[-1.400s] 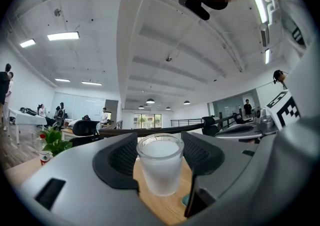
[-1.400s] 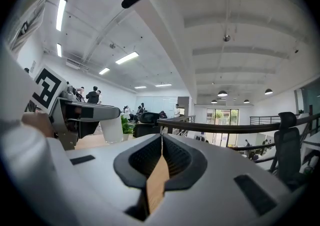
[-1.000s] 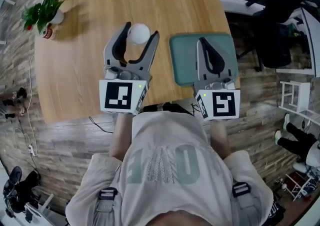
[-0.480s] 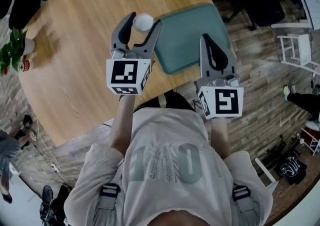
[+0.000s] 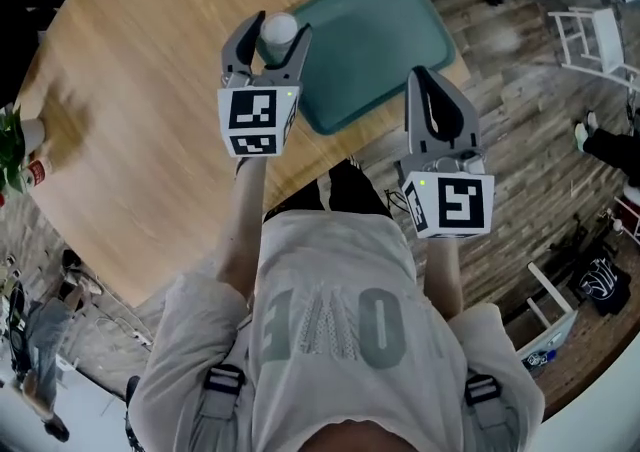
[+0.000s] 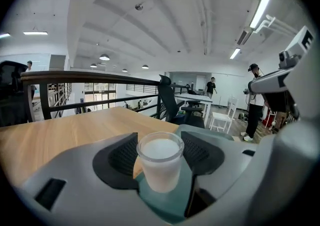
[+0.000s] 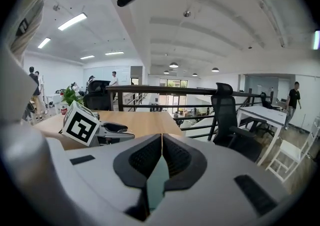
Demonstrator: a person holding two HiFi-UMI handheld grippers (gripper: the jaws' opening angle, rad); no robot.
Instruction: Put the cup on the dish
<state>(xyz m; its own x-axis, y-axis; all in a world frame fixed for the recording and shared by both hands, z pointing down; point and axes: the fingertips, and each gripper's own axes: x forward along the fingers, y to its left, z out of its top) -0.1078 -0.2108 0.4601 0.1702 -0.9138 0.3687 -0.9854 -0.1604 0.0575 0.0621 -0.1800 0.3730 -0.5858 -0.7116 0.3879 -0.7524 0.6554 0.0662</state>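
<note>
Cup: small clear round cup (image 6: pixel 160 162), straight-sided with a thick glassy rim, filled almost to the top with opaque white.
Cup's place: upright between the jaws of the left tool (image 5: pixel 277 30), over the near-left edge of the dish.
Dish: teal rectangular tray-like dish (image 5: pixel 385 35) with rounded corners and a raised rim, lying on the round light-wood surface (image 5: pixel 140 60) near its right edge.
Left tool: clamped on the cup, a dark pad against each side.
Right tool (image 7: pixel 161 142): jaws pressed together with nothing between them, held beside the dish's near-right side.
Count: one cup, one dish, two tools, one black-and-white marker cube on each.
Hard to tell: the left tool's body hides the cup's base, so whether it touches the dish cannot be told; a green potted plant (image 5: pixel 10 145) is cut off at the head view's left edge.
</note>
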